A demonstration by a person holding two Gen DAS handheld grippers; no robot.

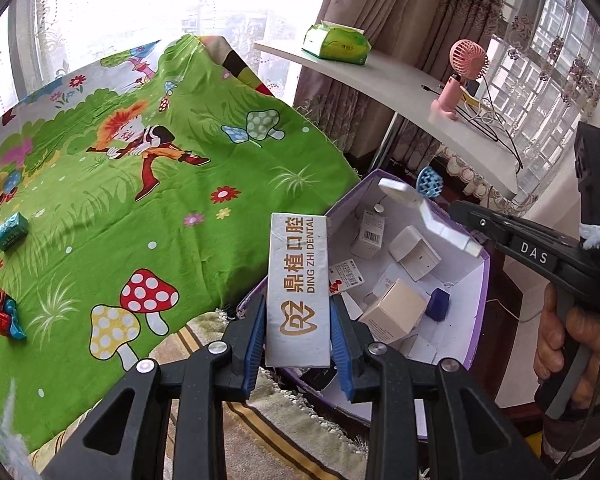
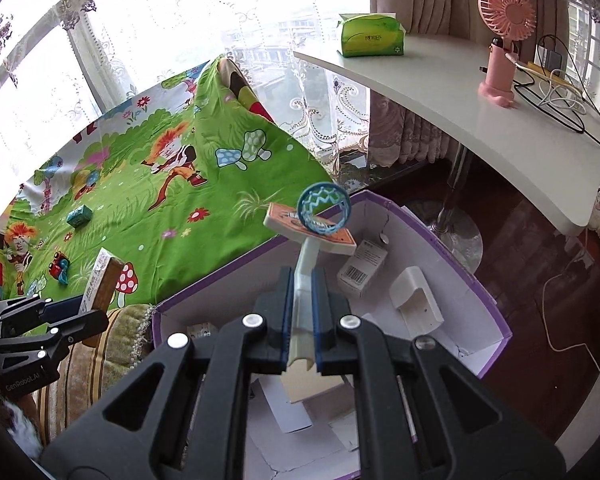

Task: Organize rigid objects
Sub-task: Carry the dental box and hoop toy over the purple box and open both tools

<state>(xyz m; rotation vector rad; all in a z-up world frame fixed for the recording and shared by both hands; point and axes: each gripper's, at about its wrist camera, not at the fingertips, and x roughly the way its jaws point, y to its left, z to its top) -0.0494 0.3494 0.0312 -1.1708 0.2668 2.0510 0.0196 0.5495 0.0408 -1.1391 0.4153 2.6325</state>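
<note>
Two hand-held grippers are each clamped on something above a purple box. The left hand-held gripper has its blue pads pressed on both long edges of a grey carton printed "DING ZHI DENTAL"; the carton stands upright over the box's near-left rim, and its lower end hides whatever sits behind it. The right hand-held gripper is closed tight on the white post of a toy hoop, whose orange backboard and blue net ring stick out ahead of the pads, over the box's far rim. From the left wrist view the hoop is seen from behind, so only its pale back and a bit of blue net show.

Below the pads, several white cartons lie in the box, one with a barcode, plus a small dark blue item too small to identify; the box's near side is cut off by the gripper bodies. Left of both grippers, a green cartoon sheet carries a teal box and a red toy car. Ahead and right, a white counter holds a tissue pack and a pink fan. A hand on the right gripper's handle is cropped at the frame edge.
</note>
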